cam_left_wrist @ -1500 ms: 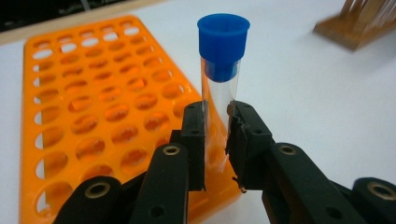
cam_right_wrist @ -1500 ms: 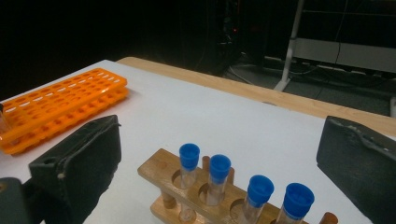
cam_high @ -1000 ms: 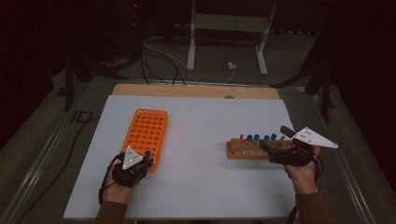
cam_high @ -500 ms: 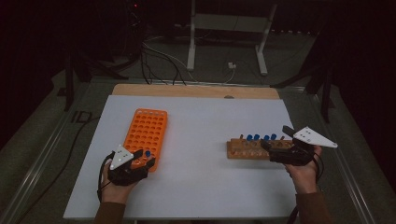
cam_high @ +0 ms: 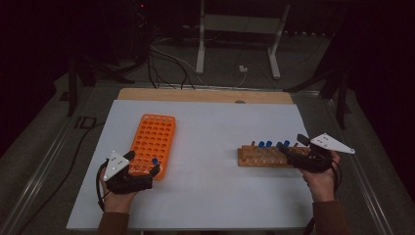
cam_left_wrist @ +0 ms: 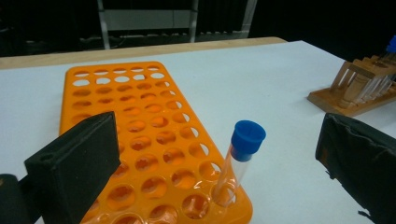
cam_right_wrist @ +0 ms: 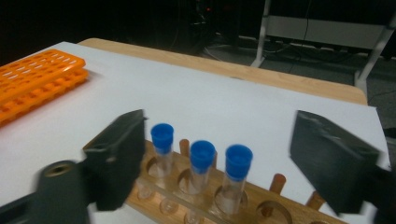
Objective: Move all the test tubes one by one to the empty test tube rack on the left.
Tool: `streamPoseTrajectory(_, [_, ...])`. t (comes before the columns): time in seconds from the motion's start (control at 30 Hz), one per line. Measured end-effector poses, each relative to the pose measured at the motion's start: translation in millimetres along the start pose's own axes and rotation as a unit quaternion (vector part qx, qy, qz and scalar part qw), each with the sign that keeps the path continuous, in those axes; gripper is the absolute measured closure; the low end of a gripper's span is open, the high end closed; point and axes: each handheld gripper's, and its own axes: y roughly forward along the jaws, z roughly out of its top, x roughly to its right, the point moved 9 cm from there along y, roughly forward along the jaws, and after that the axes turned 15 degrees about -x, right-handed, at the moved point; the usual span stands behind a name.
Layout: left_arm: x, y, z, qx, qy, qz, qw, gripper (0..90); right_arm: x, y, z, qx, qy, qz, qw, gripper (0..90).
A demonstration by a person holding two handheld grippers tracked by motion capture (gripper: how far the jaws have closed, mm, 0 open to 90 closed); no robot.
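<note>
Here, the biggest worry is the one tube (cam_left_wrist: 239,161) standing in the orange rack (cam_high: 152,143): it leans a bit in its corner hole, right at the rack's near edge, so a bump from a black jaw could tip it over or knock it out. That tube has a blue cap and a clear body, and it sits between the left gripper's (cam_high: 142,169) two jaws but touches neither one. Those jaws are spread wide, one on each side, with lots of room around the tube, and they hold nothing. All the other holes in the orange rack that can be seen look empty. Over on the other side of the white table (cam_high: 210,196), the right gripper (cam_high: 294,148) is at the end of the wooden rack (cam_high: 262,157). Three blue-capped tubes (cam_right_wrist: 201,170) stand in a row in that rack, and they sit between the right gripper's jaws, nearer the jaw on the left of the right gripper view. These jaws are wide apart too and grip nothing. The trouble here could be closing on two tubes at once, since they stand so near each other, or pushing the light wooden rack sideways. The right gripper view is a little blurry, so exact gaps are hard to tell.
</note>
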Motion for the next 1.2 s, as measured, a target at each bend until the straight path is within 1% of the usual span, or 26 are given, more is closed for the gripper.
streamPoseTrajectory(0.07, [-0.8, -1.1, 0.5, 0.003, -0.002, 0.002, 1.0000, 0.4, 2.8, 0.6, -2.7, -0.003, 0.003, -0.003, 1.0000, 31.7])
streamPoseTrajectory(0.1, [-1.2, -1.5, 0.6, 0.003, -0.003, 0.003, 1.0000, 0.4, 3.4, 1.0, -3.9, -0.005, 0.001, -0.001, 1.0000, 36.0])
streamPoseTrajectory(0.13, [-1.8, -1.8, 0.6, 0.004, -0.004, 0.004, 1.0000, 0.4, 4.7, 1.4, -5.3, -0.006, -0.001, -0.004, 1.0000, 38.7])
streamPoseTrajectory(0.2, [-2.5, -2.2, 0.5, 0.005, -0.006, 0.005, 1.0000, 0.4, 6.7, 1.9, -7.5, -0.007, 0.001, -0.005, 1.0000, 45.6])
streamPoseTrajectory(0.47, [-3.8, -2.8, 0.5, 0.006, -0.009, 0.008, 0.9999, 0.5, 12.5, 8.6, -18.7, -0.027, -0.005, -0.008, 0.9996, 59.5])
streamPoseTrajectory(0.63, [-3.9, -2.5, 0.4, 0.006, -0.009, 0.008, 0.9999, 0.5, 13.8, 17.2, -24.9, -0.042, -0.006, -0.008, 0.9991, 64.3])
streamPoseTrajectory(0.8, [-3.6, -1.3, -0.2, 0.005, -0.008, 0.008, 0.9999, 0.5, 15.9, 25.2, -27.8, -0.049, 0.002, -0.007, 0.9988, 68.1])
streamPoseTrajectory(1.2, [-2.7, -0.1, -0.8, 0.002, -0.007, 0.006, 1.0000, 0.5, 12.4, 32.7, -31.4, -0.059, -0.008, -0.004, 0.9982, 74.0])
